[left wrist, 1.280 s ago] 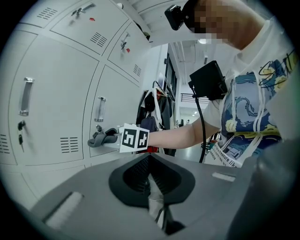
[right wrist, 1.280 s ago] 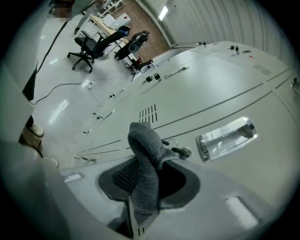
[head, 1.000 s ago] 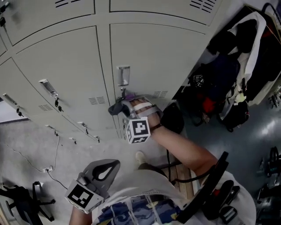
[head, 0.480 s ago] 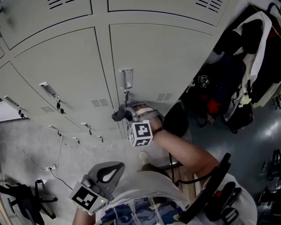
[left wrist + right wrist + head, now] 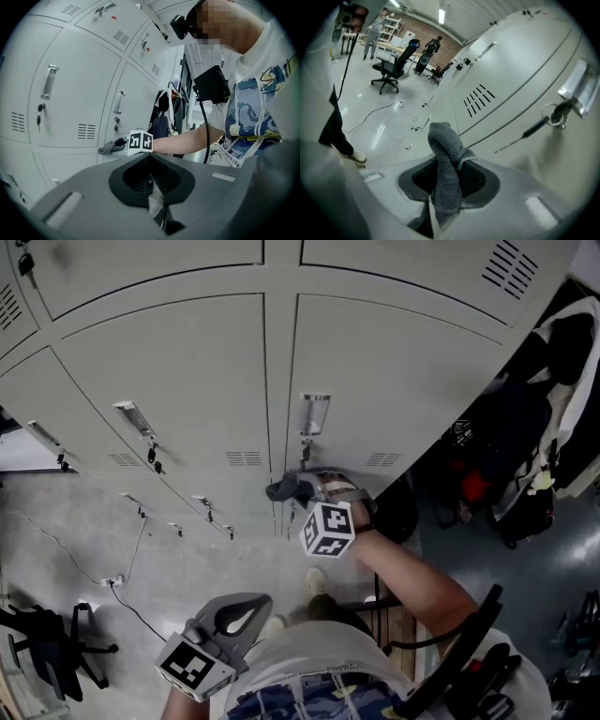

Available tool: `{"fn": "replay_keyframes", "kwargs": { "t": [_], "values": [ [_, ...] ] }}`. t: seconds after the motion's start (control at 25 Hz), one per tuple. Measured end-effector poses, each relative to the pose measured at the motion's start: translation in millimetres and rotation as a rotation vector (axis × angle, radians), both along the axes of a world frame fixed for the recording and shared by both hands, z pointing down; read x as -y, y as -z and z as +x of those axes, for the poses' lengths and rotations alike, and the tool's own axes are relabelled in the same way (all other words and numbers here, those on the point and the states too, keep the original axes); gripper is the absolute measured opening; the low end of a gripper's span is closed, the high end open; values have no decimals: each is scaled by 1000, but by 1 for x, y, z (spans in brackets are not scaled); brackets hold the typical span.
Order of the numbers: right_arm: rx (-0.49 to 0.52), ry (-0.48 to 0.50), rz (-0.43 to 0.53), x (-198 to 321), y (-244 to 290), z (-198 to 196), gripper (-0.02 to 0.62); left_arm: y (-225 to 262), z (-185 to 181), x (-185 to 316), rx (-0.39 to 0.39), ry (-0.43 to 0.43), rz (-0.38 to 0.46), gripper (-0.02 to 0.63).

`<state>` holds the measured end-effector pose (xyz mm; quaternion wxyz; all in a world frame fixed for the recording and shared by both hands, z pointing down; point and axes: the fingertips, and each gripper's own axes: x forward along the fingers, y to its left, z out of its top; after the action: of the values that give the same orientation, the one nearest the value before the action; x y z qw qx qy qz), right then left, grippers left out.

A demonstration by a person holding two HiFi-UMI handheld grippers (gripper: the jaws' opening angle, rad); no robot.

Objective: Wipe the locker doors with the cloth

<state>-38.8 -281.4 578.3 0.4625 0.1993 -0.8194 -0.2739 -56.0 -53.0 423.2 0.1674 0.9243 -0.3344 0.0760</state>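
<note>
The pale grey locker doors (image 5: 394, 381) fill the top of the head view. My right gripper (image 5: 296, 489) is shut on a grey cloth (image 5: 279, 490), held at the lower left corner of the middle door, just under its handle (image 5: 315, 413) and key (image 5: 305, 448). In the right gripper view the cloth (image 5: 446, 173) stands up folded between the jaws, with the door (image 5: 511, 93) close on the right. Whether it touches the door I cannot tell. My left gripper (image 5: 236, 613) hangs low by the person's body, shut and empty (image 5: 151, 185).
Bags and jackets (image 5: 525, 446) hang to the right of the lockers. A wooden bench (image 5: 394, 624) and the person's shoe (image 5: 317, 579) are below the right arm. A cable (image 5: 131, 559) runs over the floor, and an office chair (image 5: 47, 652) stands at the lower left.
The head view has swung, so the lockers sit lower and further right in it. The right gripper with the cloth stays under the handle, a little lower and to the left. The left gripper hardly moved.
</note>
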Motion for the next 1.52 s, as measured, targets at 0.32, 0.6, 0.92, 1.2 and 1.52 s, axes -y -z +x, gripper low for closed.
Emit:
{"fn": "replay_keyframes", "kwargs": {
  "t": [0.32, 0.6, 0.92, 1.2, 1.52],
  "values": [
    [110, -134, -67, -24, 23, 32, 115, -9, -27, -16, 62, 60, 12, 2],
    [321, -340, -175, -116, 46, 79, 115, -34, -44, -42, 156, 28, 42, 2],
    [440, -445, -205, -218, 54, 92, 115, -27, -49, -77, 182, -74, 93, 2],
    [572, -483, -144, -275, 90, 83, 115, -33, -43, -111, 170, -192, 39, 2],
    [652, -482, -149, -308, 107, 92, 115, -8, -16, -115, 116, -238, 126, 2]
  ]
}}
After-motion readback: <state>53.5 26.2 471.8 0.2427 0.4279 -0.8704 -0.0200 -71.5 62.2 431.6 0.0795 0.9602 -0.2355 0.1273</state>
